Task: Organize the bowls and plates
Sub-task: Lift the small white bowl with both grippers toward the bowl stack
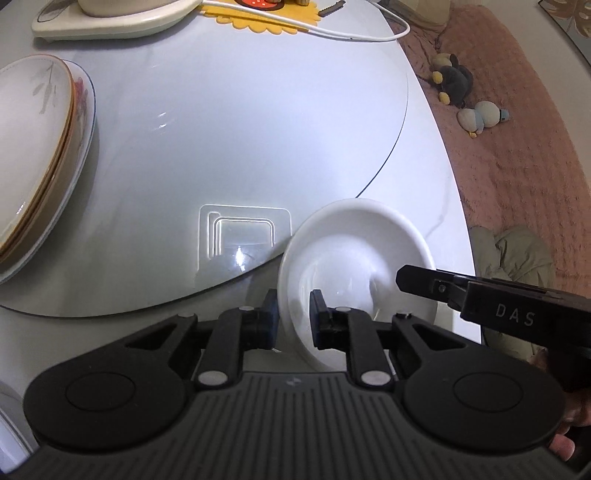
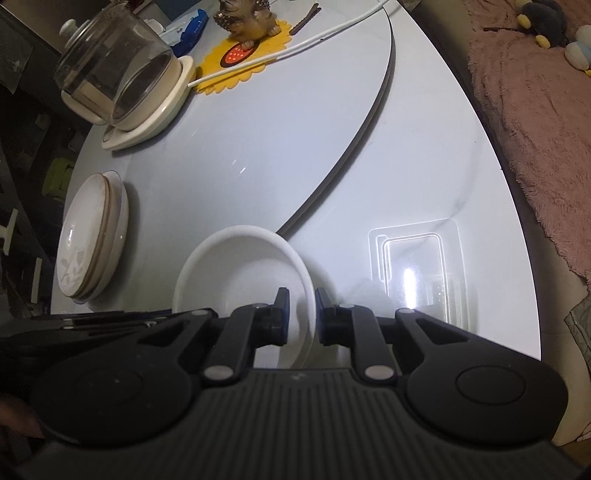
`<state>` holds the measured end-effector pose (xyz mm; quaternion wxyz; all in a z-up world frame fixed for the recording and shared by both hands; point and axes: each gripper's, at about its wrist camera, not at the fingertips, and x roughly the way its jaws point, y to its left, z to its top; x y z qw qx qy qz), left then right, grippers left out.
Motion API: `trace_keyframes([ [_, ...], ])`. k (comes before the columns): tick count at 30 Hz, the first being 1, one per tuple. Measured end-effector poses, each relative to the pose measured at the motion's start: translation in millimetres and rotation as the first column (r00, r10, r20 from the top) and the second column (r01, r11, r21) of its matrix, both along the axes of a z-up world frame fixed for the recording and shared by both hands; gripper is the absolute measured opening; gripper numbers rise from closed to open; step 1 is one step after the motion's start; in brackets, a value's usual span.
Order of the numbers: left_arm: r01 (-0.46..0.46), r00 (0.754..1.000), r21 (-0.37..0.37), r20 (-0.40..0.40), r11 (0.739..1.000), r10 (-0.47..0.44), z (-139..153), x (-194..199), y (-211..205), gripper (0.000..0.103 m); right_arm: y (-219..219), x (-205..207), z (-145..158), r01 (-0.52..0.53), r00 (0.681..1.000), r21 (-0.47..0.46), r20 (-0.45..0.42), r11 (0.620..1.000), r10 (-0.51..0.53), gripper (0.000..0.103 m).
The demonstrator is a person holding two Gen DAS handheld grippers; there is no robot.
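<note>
A plain white bowl is held between both grippers above the white table. My left gripper is shut on its left rim, one finger outside and one inside. My right gripper is shut on its right rim the same way; its body also shows in the left wrist view. A stack of plates with a leaf pattern on top sits on the turntable at the left, also seen in the right wrist view.
A glass turntable covers most of the round table. A glass kettle on a cream base, a yellow mat with a figurine and a white cable lie at the back. A pink sofa with plush toys is right.
</note>
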<state>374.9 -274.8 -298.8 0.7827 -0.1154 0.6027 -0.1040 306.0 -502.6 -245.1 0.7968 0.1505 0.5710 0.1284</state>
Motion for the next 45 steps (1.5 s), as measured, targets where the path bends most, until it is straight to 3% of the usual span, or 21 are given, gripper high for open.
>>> trace_keyframes([
  [18, -0.050, 0.994, -0.002, 0.099, 0.999, 0.050, 89, -40, 25, 0.020, 25, -28, 74, -0.005, 0.998, 0.034, 0.066, 0.999, 0.003, 0.017],
  [33, -0.079, 0.984, 0.021, 0.164, 0.997, 0.075, 125, -81, 67, 0.021, 62, -59, 104, -0.021, 0.995, 0.048, 0.103, 0.999, 0.016, 0.018],
  [45, -0.131, 0.968, 0.007, 0.216, 0.991, 0.127, 156, -117, 133, 0.021, 119, -75, 128, -0.071, 0.987, 0.059, 0.152, 0.996, 0.061, 0.018],
])
